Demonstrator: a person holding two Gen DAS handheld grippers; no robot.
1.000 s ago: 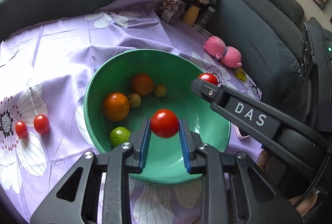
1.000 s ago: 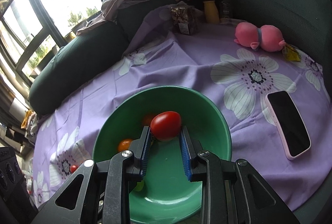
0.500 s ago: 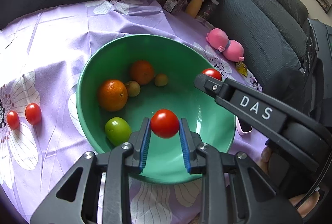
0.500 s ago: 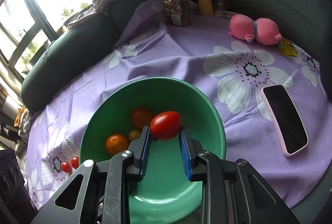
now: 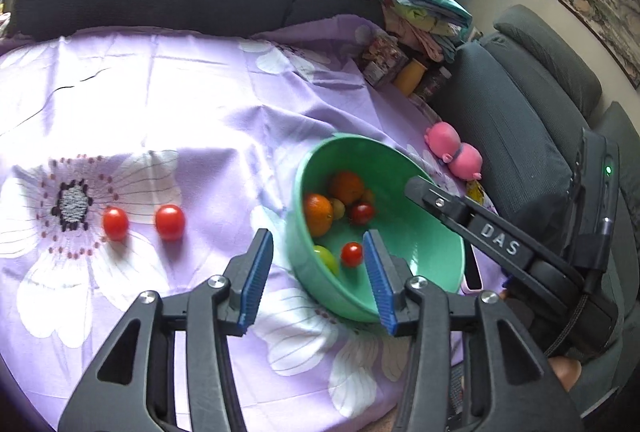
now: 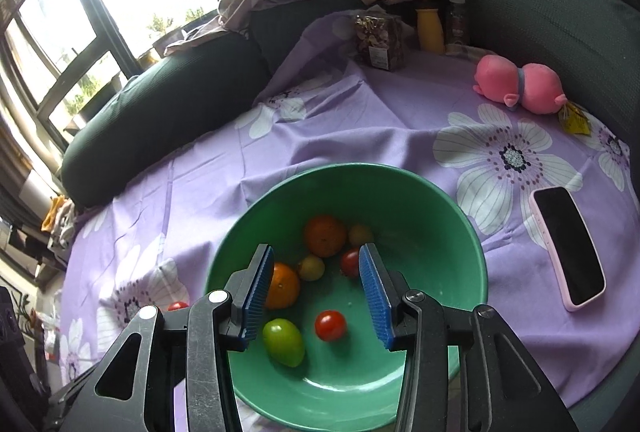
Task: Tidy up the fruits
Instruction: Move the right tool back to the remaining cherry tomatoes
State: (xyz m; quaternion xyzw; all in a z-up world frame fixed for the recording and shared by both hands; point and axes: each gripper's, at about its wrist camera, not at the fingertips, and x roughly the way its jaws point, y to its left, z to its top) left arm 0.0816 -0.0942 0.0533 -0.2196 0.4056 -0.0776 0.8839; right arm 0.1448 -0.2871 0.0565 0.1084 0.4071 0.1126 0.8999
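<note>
The green bowl (image 6: 460,232) is sitting upright on the flowered purple cloth, and it is filling up. Two oranges (image 6: 325,235) are lying against its far-left inner wall, with two small yellowish fruits (image 6: 311,267) nestling beside them. A red cherry tomato (image 6: 350,262) is resting next to the farther orange, while another cherry tomato (image 6: 330,325) is sitting nearer on the bowl's floor, just beside a green tomato (image 6: 284,341). Out on the cloth, well left of the bowl, two more red tomatoes (image 5: 170,222) are waiting side by side.
</note>
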